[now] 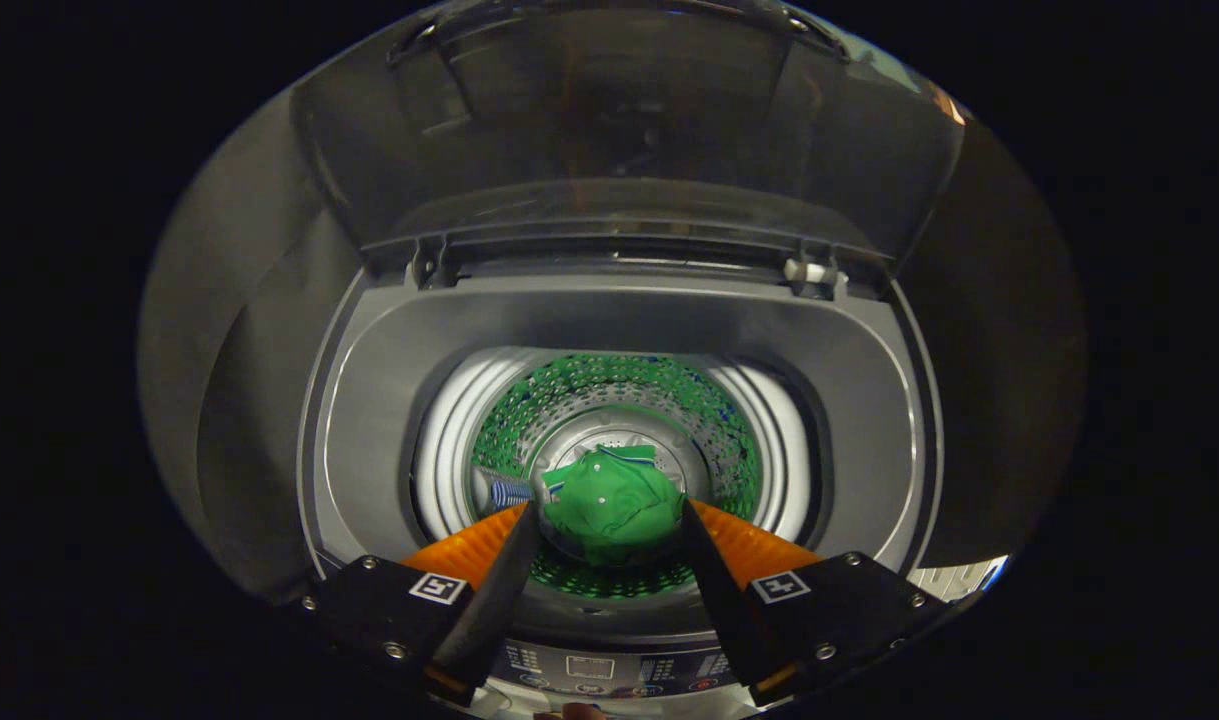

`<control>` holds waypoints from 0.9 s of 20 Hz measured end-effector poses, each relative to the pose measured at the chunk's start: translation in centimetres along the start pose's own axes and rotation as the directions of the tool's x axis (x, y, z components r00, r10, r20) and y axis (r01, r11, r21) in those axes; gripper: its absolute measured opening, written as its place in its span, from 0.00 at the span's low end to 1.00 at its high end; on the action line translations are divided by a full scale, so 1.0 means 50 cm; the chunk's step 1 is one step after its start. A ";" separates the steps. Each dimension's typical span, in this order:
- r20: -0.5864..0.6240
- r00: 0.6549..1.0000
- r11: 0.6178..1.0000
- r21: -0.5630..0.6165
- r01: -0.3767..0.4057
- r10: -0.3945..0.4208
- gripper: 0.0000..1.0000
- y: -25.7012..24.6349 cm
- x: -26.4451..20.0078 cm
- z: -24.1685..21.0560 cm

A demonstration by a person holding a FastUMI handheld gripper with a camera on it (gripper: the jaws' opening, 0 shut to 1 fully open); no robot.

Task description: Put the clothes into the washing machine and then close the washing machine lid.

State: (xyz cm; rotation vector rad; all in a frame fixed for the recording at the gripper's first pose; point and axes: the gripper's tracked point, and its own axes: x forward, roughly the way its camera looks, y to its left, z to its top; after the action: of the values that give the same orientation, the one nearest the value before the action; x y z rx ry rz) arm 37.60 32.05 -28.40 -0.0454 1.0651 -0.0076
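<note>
Around the washing machine (619, 320) the booth is dim: to the left of its grey plastic body only a shadowed pale wall (219, 330) shows, its surface hard to make out. The machine's top opening is a rounded rectangle of smooth grey plastic, and the drum (609, 400) sits sunk in its middle, a ring of shiny perforated metal that mirrors green. At the drum's bottom lies the green garment (609, 505), a crumpled cloth with small white buttons and a collar; just left of it a blue-and-white striped bit (509, 491) peeks out, mostly hidden behind the left finger. The claw (609, 525) hangs above the drum, released and spread wide, its two fingers framing the garment from either side, grasping nothing. The machine's control panel (589, 668) shows below the fingers, partly cut off and too small to read. Above the drum the translucent lid (629, 120) stands raised on its hinges (814, 272), smoky and reflective. Right of the machine everything falls into darkness.
</note>
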 end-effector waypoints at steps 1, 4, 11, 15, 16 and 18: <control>0.029 1.000 1.000 0.019 0.005 -0.005 0.88 0.001 -0.016 0.020; 0.097 0.994 0.999 0.024 0.043 -0.045 0.88 -0.014 -0.071 0.072; 0.244 0.965 0.995 0.068 0.078 -0.092 0.88 -0.026 -0.227 0.205; 0.336 0.935 0.992 0.099 0.084 -0.113 0.88 -0.028 -0.323 0.289; 0.349 0.929 0.991 0.100 0.091 -0.120 0.88 -0.032 -0.335 0.302; 0.382 0.917 0.991 0.105 0.084 -0.118 0.88 -0.026 -0.364 0.333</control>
State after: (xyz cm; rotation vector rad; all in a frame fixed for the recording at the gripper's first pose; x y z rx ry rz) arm 43.36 31.81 -4.40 -0.0218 0.6628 -0.1339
